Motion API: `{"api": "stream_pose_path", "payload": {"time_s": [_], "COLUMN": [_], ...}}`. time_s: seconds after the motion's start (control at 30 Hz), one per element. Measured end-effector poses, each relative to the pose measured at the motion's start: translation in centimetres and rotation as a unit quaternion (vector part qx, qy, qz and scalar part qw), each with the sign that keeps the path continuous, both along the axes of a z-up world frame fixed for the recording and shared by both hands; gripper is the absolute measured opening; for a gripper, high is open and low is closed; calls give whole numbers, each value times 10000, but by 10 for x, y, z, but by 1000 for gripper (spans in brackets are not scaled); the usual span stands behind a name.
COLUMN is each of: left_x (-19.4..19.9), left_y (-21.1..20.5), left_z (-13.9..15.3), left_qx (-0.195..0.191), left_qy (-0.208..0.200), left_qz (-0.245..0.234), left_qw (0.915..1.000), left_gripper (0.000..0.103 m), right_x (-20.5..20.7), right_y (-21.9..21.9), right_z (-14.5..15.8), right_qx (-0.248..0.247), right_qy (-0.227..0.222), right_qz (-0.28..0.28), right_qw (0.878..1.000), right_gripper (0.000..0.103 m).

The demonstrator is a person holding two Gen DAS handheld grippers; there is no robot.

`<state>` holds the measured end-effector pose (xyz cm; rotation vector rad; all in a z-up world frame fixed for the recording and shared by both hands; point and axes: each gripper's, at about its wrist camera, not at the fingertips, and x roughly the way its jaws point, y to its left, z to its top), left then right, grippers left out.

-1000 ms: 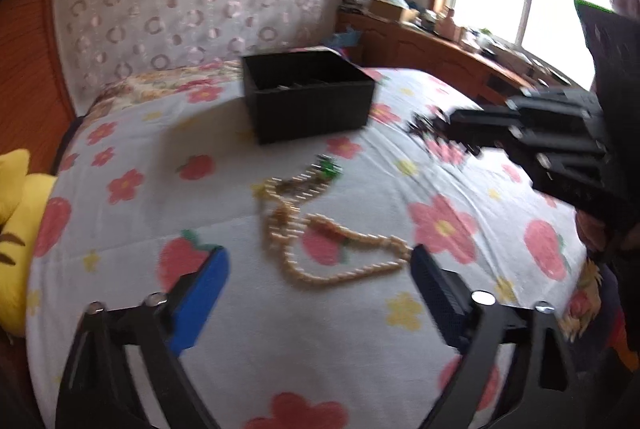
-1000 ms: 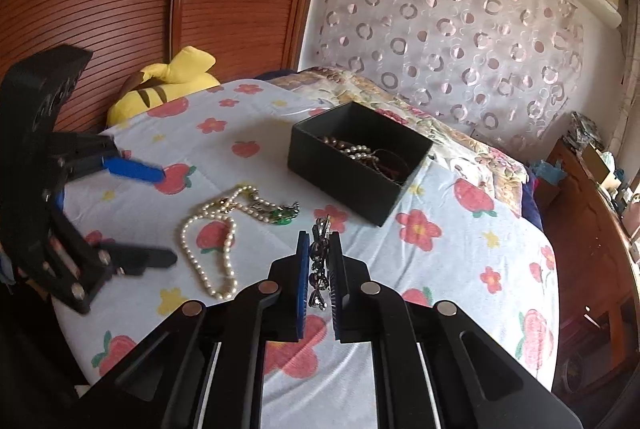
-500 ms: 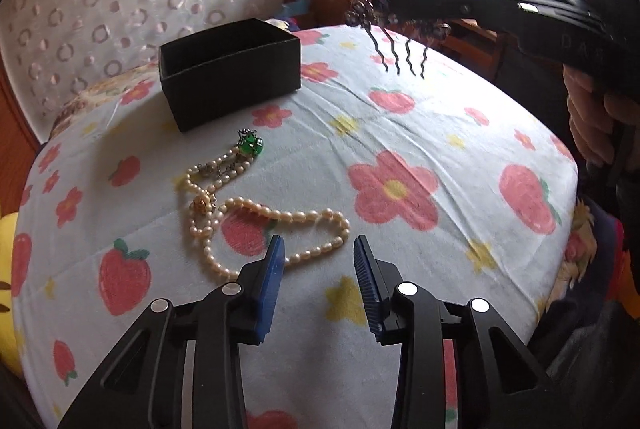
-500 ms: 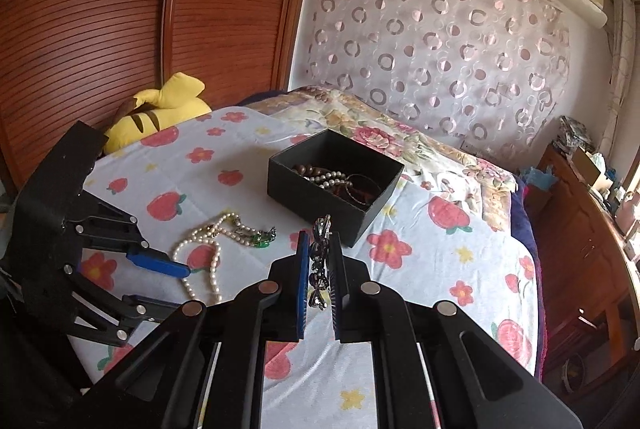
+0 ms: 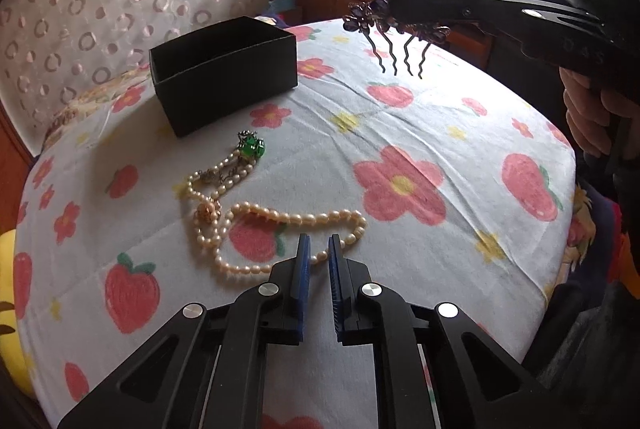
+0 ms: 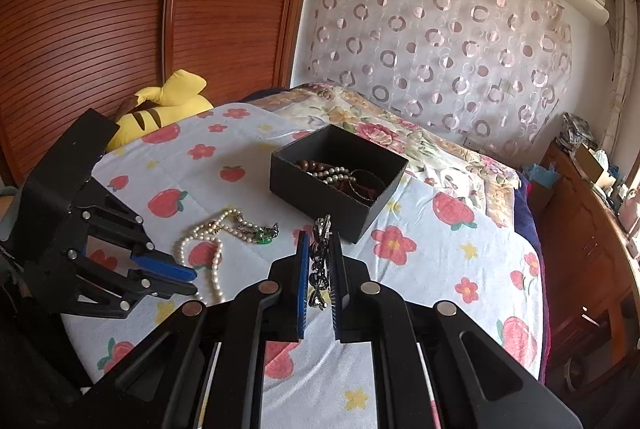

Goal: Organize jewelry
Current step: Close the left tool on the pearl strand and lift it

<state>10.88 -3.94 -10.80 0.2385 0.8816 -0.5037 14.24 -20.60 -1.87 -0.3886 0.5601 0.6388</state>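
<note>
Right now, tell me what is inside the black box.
The black box holds brown beads, a pearl strand and a dark tangle; its near wall hides anything lower.
</note>
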Motion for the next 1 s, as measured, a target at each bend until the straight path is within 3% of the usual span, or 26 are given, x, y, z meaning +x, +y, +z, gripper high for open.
{"api": "stream_pose_path", "payload": {"time_s": [0.07,0.33,0.5,0.57,0.6,0.63,0.67,0.8,0.97,1.0], "left_x": [1,-12,-10,-5,-3,-2,0,12,13,12], "left_y": [0,5,2,1,1,0,-1,-5,-11,-12], "left_z": [0,17,24,21,20,19,17,3,-2,-2], "left_qx": [-34,-324,-101,-41,-35,-28,-16,168,246,210], "left_qy": [31,-121,-202,-122,-99,-77,-15,295,292,286], "left_qz": [-28,43,-21,-108,-149,-220,-265,-411,-573,-608], "left_qw": [10000,9994,9997,9999,9998,9997,9996,9986,9976,9975], "left_gripper": [0,0,0,18,37,39,39,21,16,6], "right_x": [0,0,0,0,0,0,1,5,8,8], "right_y": [-2,-1,-2,-1,-2,-1,-2,-3,-7,-8], "right_z": [0,-3,-3,-3,-3,-4,-4,-6,-7,-8], "right_qx": [-14,14,13,23,25,20,16,12,37,41], "right_qy": [8,5,9,15,30,39,52,98,126,131], "right_qz": [-5,-48,-49,-51,-57,-62,-70,-108,-149,-154], "right_qw": [10000,10000,10000,10000,10000,10000,10000,9999,9998,9998], "right_gripper": [11,11,11,11,11,11,11,11,11,11]}}
